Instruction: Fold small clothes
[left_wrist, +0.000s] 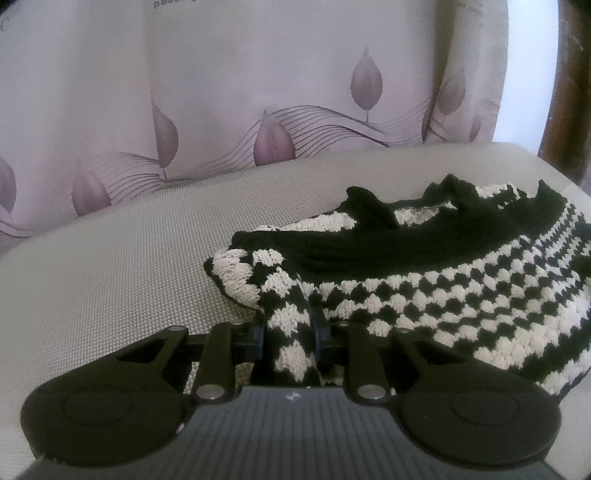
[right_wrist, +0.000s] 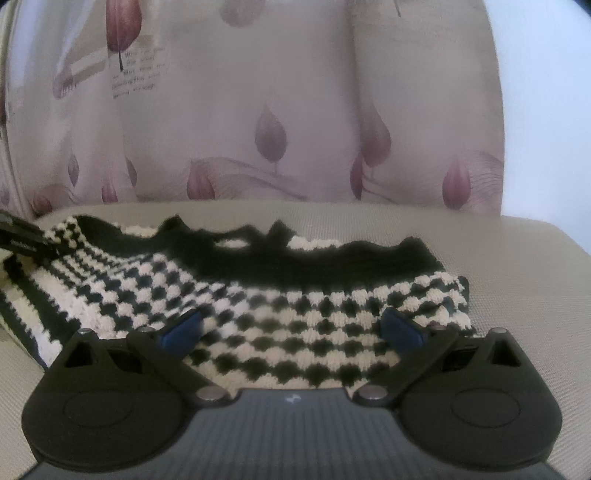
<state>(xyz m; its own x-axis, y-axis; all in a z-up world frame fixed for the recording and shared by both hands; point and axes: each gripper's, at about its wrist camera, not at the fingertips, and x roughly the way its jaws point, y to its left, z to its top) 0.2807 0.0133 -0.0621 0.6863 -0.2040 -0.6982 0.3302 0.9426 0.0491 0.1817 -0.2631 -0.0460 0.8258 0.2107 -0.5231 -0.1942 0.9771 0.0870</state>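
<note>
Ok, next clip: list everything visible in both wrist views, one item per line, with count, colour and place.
knitted garment: one, black and cream checks with a black ribbed band, lying rumpled on the seat, its near corner bunched up.
cushioned seat: one, beige woven fabric, under the garment.
curtain: one, pale lilac with purple leaf print, hanging behind the seat.
left gripper: one, black with blue pads, jaws shut on a fold of the garment's corner; its tip also shows at the left edge of the right wrist view.
right gripper: one, black with blue pads, jaws open wide over the garment's checked front, gripping nothing.
</note>
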